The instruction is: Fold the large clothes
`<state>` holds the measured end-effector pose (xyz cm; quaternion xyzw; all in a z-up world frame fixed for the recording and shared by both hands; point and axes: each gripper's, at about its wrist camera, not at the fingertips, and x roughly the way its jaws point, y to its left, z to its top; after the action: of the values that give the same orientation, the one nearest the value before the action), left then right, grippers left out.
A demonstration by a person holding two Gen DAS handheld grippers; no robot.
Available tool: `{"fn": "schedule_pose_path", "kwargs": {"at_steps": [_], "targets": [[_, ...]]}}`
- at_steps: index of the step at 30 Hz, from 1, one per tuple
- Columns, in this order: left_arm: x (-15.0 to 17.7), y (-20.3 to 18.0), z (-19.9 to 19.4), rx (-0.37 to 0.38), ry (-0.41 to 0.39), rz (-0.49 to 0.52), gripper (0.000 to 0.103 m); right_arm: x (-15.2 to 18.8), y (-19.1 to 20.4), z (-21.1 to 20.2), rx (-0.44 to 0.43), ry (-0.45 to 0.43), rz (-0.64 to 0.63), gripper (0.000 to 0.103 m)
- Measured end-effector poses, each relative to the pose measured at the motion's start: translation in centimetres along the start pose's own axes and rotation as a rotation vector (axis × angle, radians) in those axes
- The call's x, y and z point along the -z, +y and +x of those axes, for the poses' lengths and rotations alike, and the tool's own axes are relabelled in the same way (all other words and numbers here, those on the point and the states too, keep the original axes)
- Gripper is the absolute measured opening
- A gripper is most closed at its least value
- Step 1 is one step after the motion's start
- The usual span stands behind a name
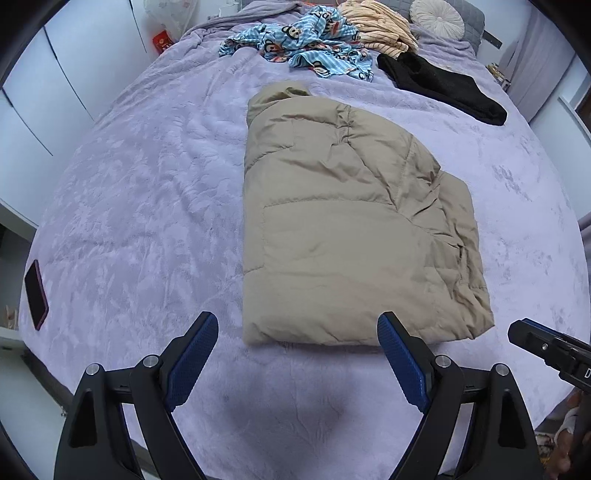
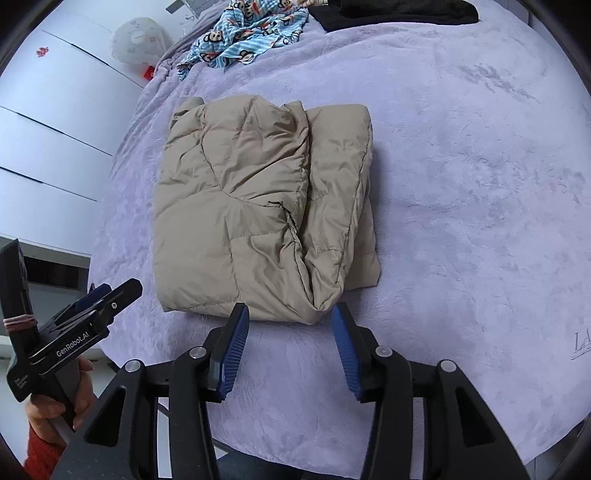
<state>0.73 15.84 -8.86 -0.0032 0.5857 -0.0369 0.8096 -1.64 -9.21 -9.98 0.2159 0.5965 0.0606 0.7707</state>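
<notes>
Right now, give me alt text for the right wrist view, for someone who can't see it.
A tan puffer jacket lies folded into a compact bundle on a lavender blanket, just beyond the open right gripper, which holds nothing. The left gripper shows at the left edge, and a blue patterned garment and black garment lie farther back.

A beige quilted puffer jacket [image 1: 343, 236] [image 2: 258, 206] lies folded into a rough rectangle on the lilac bedspread [image 1: 147, 184] [image 2: 461, 184], about midway across the bed and close to its near edge; its long axis runs from the near edge toward the head of the bed; one puffy panel is folded over the top, its free edge forming a creased ridge along the jacket's length, with lower layers showing beneath on the right; a rounded collar or hood bulges at the far end; the near hem lies flat.
</notes>
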Motion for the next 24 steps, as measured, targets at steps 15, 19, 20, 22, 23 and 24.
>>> {"fn": "schedule_pose_path", "kwargs": {"at_steps": [15,19,20,22,23,24], "targets": [[1.9,-1.3,-6.2,-0.045,-0.102,-0.029,0.103,1.4,1.9,-4.6,0.008,-0.077,-0.084,0.077],[0.6,-0.1,-8.1,-0.058,-0.158,-0.009,0.103,0.8,4.0,-5.7,0.065,-0.147,-0.107,0.085],[0.3,0.2,-8.4,-0.059,-0.162,-0.003,0.103,0.6,4.5,-5.8,0.084,-0.157,-0.107,0.085],[-0.2,0.8,-8.8,-0.062,-0.164,0.014,0.103,0.5,5.4,-6.0,0.123,-0.176,-0.093,0.085],[-0.4,1.0,-9.0,-0.062,-0.166,0.021,0.103,0.4,5.8,-6.2,0.133,-0.193,-0.085,0.086],[-0.6,1.1,-9.1,-0.06,-0.168,0.028,0.103,0.4,6.2,-6.4,0.142,-0.211,-0.081,0.087]]}}
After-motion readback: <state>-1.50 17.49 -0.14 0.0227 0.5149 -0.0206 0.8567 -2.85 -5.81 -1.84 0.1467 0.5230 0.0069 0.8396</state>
